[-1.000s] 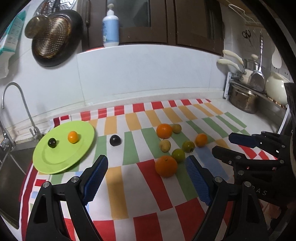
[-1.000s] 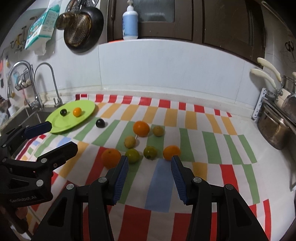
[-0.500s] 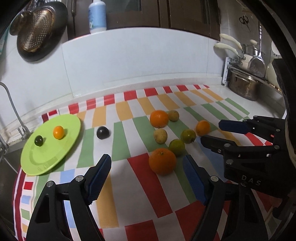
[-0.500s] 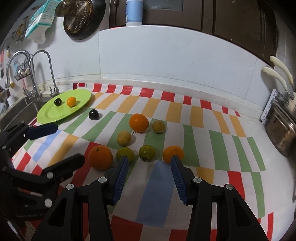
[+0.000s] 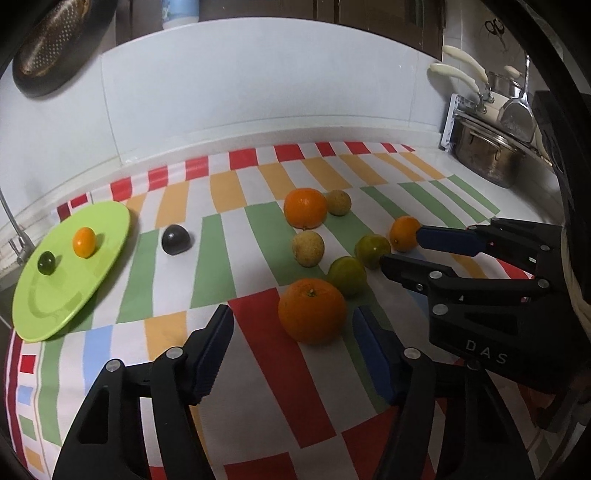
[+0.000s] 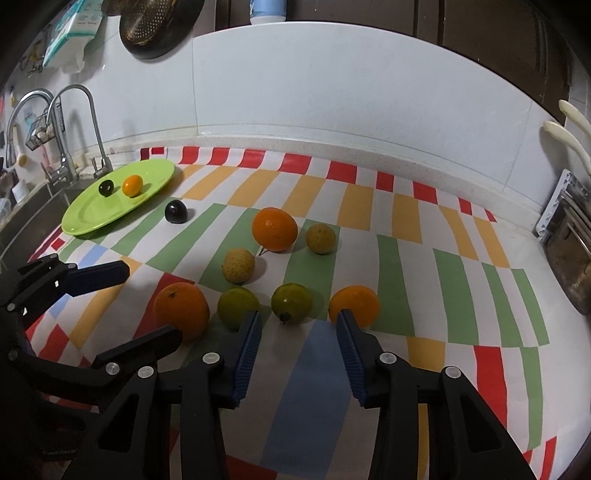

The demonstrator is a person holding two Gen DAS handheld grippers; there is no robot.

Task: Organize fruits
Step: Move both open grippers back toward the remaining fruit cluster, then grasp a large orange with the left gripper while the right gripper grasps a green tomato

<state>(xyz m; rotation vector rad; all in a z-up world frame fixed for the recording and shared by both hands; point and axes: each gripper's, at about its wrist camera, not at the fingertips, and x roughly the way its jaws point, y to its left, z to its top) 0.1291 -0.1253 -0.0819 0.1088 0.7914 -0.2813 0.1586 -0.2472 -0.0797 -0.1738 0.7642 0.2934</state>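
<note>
Several fruits lie on a striped cloth (image 5: 258, 369). A large orange (image 5: 312, 310) sits just ahead of my open, empty left gripper (image 5: 295, 350). My open, empty right gripper (image 6: 298, 339) faces a green fruit (image 6: 291, 302), with another green fruit (image 6: 238, 306) and a small orange (image 6: 354, 304) beside its fingertips. Farther off lie a second large orange (image 6: 274, 229) and two tan fruits (image 6: 238, 265) (image 6: 320, 238). A green plate (image 5: 74, 295) at the left holds a small orange fruit (image 5: 84, 242) and a dark green one (image 5: 46, 263). A dark plum (image 5: 176, 240) lies beside it.
A sink with taps (image 6: 74, 122) lies left of the plate. A steel pot (image 5: 487, 155) and utensil rack stand at the right. A white backsplash wall (image 6: 332, 92) runs behind the cloth, with a pan (image 6: 159, 26) hanging on it.
Both grippers have moved forward and lower toward the fruit cluster. The large orange now sits close between my left fingers. No fruit has moved.
</note>
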